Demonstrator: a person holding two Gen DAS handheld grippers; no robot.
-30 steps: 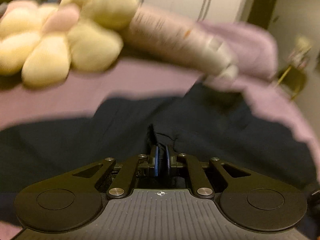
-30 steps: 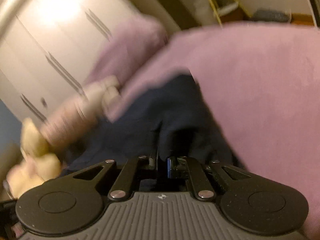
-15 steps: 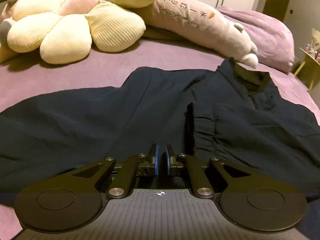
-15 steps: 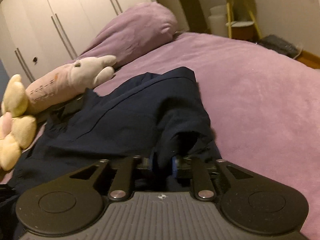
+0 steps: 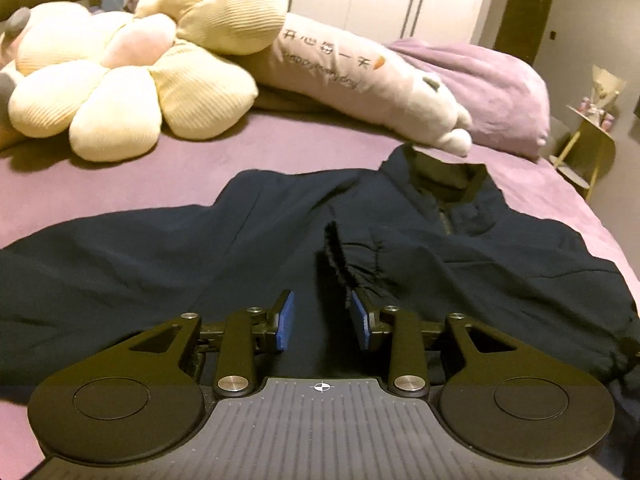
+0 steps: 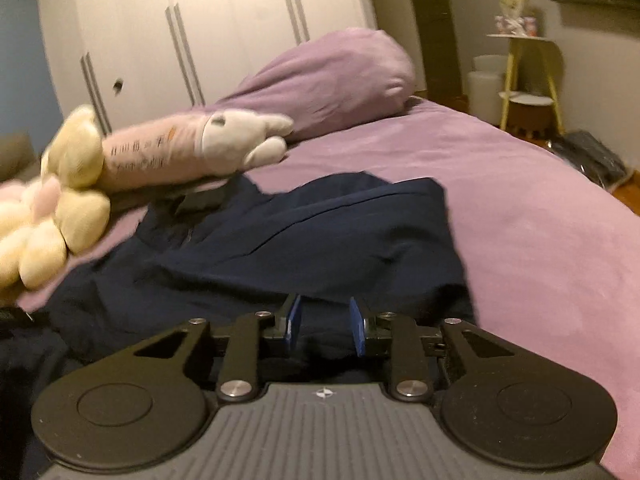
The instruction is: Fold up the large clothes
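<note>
On purple bed (image 5: 100, 184), navy jacket (image 5: 160, 252) — sleeves folded

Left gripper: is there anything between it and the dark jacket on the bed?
Nothing visible blocks it. The left gripper hangs open just over the dark jacket, with the cuff right before its jaws. The plush toys lie farther back.

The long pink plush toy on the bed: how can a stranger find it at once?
On the purple bed, look behind the navy jacket. The long pink plush toy lies between a cream flower cushion and a purple pillow. Only it has printed writing along its body.
</note>
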